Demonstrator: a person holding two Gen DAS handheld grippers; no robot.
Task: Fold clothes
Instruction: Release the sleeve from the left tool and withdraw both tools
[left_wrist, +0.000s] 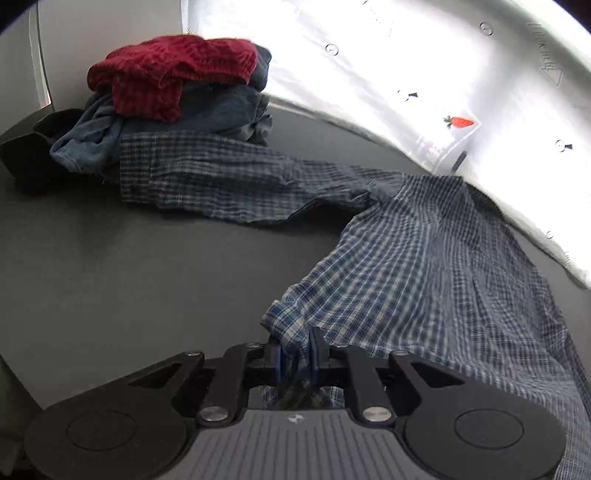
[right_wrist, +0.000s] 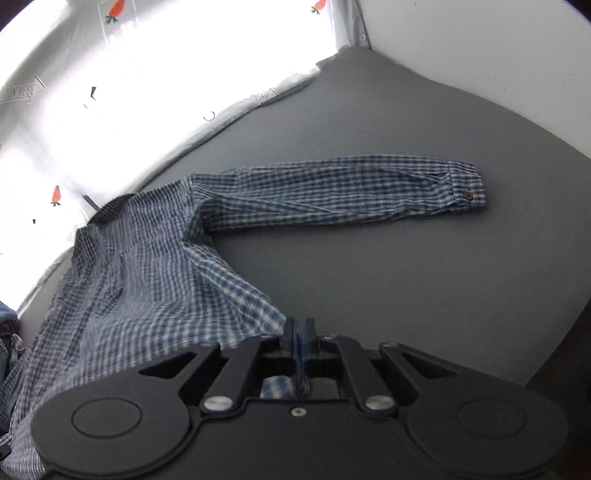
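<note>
Fabric sits pinched in both your tools: the left gripper (left_wrist: 295, 354) and right gripper (right_wrist: 299, 338) each clamp a hem corner of the plaid shirt (left_wrist: 424, 258), which lies spread over the grey surface (left_wrist: 110, 277). Beyond, a clothes pile (left_wrist: 177, 99) waits.

one plaid shirt (left_wrist: 406, 258), one pile of clothes (left_wrist: 177, 99), two hand-held grippers

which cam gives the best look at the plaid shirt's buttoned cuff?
Right wrist. The buttoned cuff lies flat on the grey surface, unobstructed, with its brown button visible at the end of the outstretched sleeve. The left wrist view shows the shirt's other sleeve running toward the clothes pile; no cuff button is visible there.
</note>
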